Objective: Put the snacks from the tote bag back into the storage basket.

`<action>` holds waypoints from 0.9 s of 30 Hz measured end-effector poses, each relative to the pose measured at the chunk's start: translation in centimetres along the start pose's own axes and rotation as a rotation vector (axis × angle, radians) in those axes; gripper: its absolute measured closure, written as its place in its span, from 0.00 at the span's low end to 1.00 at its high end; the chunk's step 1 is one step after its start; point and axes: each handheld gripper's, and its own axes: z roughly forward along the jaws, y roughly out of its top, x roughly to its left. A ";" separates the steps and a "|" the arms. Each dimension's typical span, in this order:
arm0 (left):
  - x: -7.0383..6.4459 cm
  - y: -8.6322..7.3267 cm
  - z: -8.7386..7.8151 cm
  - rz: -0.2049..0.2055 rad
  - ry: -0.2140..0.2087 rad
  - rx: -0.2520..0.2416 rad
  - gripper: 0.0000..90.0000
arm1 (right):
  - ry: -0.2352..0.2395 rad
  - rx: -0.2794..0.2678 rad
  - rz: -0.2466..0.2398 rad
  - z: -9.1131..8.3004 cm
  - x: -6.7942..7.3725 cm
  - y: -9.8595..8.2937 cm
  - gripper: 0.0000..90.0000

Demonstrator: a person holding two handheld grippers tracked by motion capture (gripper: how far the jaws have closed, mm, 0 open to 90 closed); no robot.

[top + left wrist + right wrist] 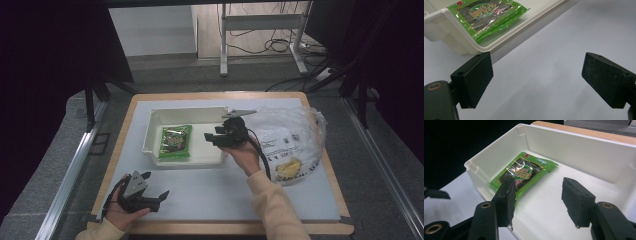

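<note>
A green snack packet (176,142) lies flat in the left half of a white tray (152,120) at the table's middle. My right gripper (211,136) hangs open over the tray's right half with nothing between its jaws. In the right gripper view the packet (524,173) lies just beyond the right gripper (539,202), inside the tray (574,147). My left gripper (156,184) rests open near the front left of the table, apart from the tray. In the left gripper view, the left gripper (537,80) holds only bare mat between its jaws, with the tray corner (461,42) and the packet (489,15) beyond.
A crumpled clear plastic bag (292,132) lies at the right of the table with a yellowish item (289,167) inside. The grey mat (210,192) covers the wooden table. Behind the table are desk legs and cables on the floor (280,47).
</note>
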 end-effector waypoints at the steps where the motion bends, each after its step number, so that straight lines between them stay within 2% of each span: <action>1: -0.1 0.0 0.1 -0.004 -0.001 -0.001 0.11 | -0.013 0.000 -0.010 -0.6 -0.1 -0.2 0.50; 9: -0.1 0.0 0.3 -0.009 0.004 0.006 0.11 | -0.028 -0.009 -0.072 -5.0 -1.0 -2.6 0.46; 13: -0.1 0.0 0.4 -0.010 0.004 0.008 0.11 | -0.015 -0.014 -0.070 -6.7 -1.4 -3.9 0.44; 22: 0.1 -0.1 0.3 -0.014 0.002 0.001 0.11 | -0.056 -0.033 -0.087 -9.6 -1.8 -7.6 0.41; 27: 0.2 0.0 0.3 -0.011 0.003 -0.004 0.11 | -0.070 -0.021 -0.084 -10.3 -2.0 -9.7 0.41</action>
